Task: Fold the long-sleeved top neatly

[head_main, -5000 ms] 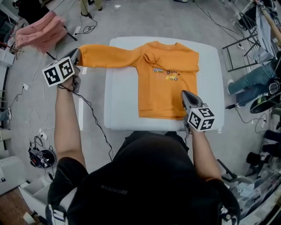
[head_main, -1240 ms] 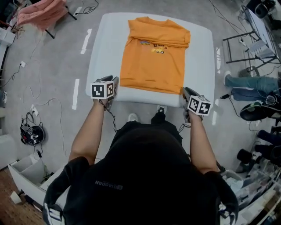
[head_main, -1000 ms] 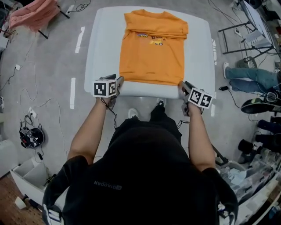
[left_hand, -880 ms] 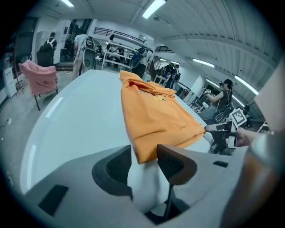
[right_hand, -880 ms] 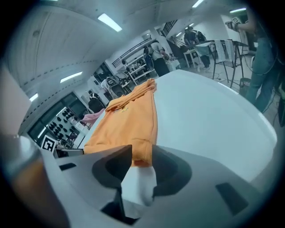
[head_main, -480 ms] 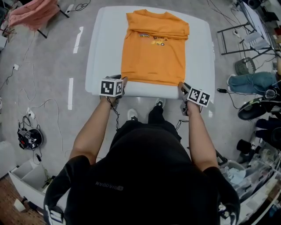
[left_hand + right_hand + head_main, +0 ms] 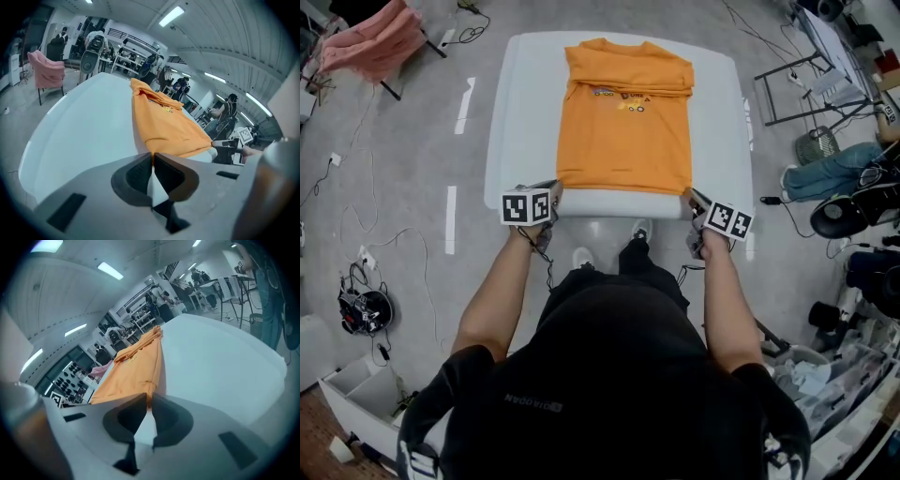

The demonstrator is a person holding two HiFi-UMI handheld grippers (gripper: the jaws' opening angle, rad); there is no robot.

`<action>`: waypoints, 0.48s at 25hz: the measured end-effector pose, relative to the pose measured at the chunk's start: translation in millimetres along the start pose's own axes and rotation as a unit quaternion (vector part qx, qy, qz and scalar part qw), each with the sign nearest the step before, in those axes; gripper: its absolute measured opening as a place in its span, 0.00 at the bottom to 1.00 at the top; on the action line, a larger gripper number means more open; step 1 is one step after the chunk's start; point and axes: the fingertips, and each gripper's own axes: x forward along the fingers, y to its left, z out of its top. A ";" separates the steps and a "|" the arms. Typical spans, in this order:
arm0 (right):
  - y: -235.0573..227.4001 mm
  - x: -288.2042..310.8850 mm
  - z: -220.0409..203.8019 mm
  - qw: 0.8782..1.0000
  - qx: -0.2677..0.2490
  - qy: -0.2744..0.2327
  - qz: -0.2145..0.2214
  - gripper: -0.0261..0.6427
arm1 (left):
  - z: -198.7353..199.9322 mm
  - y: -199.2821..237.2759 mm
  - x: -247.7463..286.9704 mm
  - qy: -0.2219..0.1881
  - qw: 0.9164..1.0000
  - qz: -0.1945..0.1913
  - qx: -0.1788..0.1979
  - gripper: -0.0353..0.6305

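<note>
- Far left: pink garment (image 7: 370, 47), off the table; no obstacle.
- Near left: left gripper (image 7: 553, 190), jaws just closed, pinching the hem's left corner.
- Centre: long-sleeved top (image 7: 623, 122), flat on the white table (image 7: 516, 112), sleeves folded in; probably light and limp, best lifted by the hem corners.
- Near right: right gripper (image 7: 690, 195), jaws just closed on the hem's right corner.

The person wears a black short-sleeved T-shirt (image 7: 609, 375) with small pale lettering across the back, and dark trousers (image 7: 630, 259). The left hand-held gripper (image 7: 555, 187) and right hand-held gripper (image 7: 687, 193) are grey, each bearing a white cube (image 7: 526, 205) of black square markers. A thin dark cable (image 7: 547, 261) hangs from the left one.
</note>
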 end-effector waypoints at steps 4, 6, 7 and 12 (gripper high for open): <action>4.0 -18.7 -2.7 0.999 0.012 -0.029 0.012 0.10 | -7.3 -14.0 -17.5 -0.009 1.000 -0.012 0.009 0.08; 5.8 -26.8 -5.9 0.999 0.009 -0.034 0.021 0.09 | -12.0 -17.9 -25.1 -0.015 1.000 -0.013 0.009 0.08; 5.8 -31.1 -7.8 0.999 0.005 -0.033 0.026 0.09 | -14.5 -19.6 -27.8 -0.018 1.000 -0.012 0.005 0.08; 5.1 -48.5 -20.2 0.998 -0.006 -0.014 0.057 0.09 | -19.7 -30.1 -39.3 -0.047 0.999 -0.013 -0.021 0.08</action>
